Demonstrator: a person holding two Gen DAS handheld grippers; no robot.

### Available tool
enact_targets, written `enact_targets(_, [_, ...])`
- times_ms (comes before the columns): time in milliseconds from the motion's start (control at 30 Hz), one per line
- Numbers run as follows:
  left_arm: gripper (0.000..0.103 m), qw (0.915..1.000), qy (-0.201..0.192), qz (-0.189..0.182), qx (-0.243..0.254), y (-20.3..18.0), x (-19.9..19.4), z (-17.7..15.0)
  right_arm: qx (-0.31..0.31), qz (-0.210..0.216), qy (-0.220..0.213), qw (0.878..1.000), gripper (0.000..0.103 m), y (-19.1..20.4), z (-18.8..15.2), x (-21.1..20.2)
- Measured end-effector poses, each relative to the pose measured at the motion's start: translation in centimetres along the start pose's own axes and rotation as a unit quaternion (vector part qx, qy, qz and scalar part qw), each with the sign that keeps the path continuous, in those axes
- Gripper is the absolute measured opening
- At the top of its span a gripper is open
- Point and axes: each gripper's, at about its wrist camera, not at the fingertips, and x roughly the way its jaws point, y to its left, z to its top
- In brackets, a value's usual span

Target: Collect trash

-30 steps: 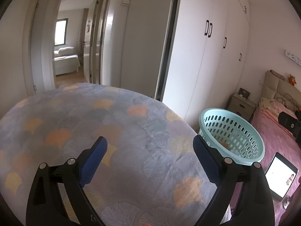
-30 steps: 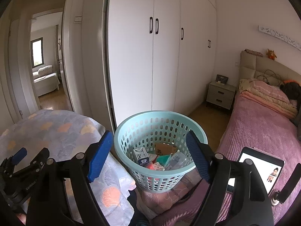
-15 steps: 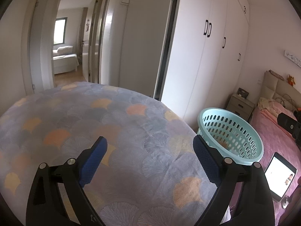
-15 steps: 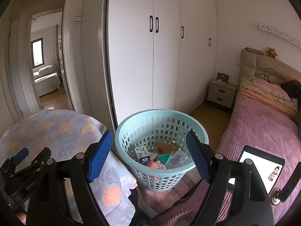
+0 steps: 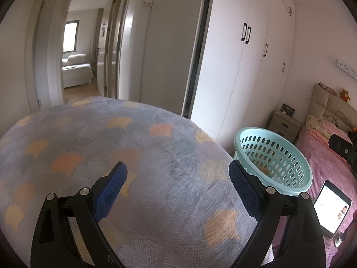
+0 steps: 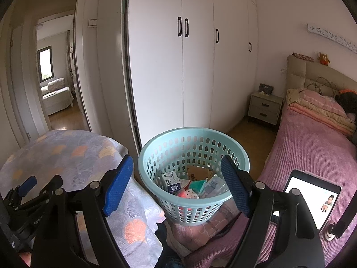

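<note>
- So the trash (image 6: 191, 185) is a mixed heap of small cartons, a brown cardboard piece and crinkly wrappers, all lying at the bottom of the pale turquoise perforated plastic basket (image 6: 154, 154). Looks to me like the collecting is pretty much done.
- The basket stands upright, mouth pointing straight up, long axis vertical. It's parked in the gap between the round worktop and the bed, I'd guess so either hand can drop stuff in without stretching.
- One little white-and-blue carton (image 6: 170, 181) leans on its side against the basket wall; the rest lies every which way, no common direction.
- The right gripper (image 6: 176, 181) hovers just above the basket rim with its blue-padded jaws spread wide, nothing between them.
- The left gripper (image 5: 177, 186) hangs over the round worktop in its grey-blue cloth with orange fan shapes (image 5: 142, 147), jaws also wide apart and holding nothing. I can't spot any leftover scrap on the cloth from here.
- Just beside the basket, on the pink ribbed bedspread (image 6: 312, 147), a lit tablet (image 6: 312, 197) lies with its screen up.
- Behind it all: white wardrobe doors with black handles (image 6: 196, 67) and a small grey nightstand (image 6: 264, 107).
</note>
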Motion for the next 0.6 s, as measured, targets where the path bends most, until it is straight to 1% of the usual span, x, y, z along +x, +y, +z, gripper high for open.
enact_targets(600, [0.091, 1.0000, 0.002, -0.001, 0.001, -0.03, -0.01, -0.05, -0.004, -0.004, -0.002, 1.000, 0.077, 0.32, 0.01, -0.03])
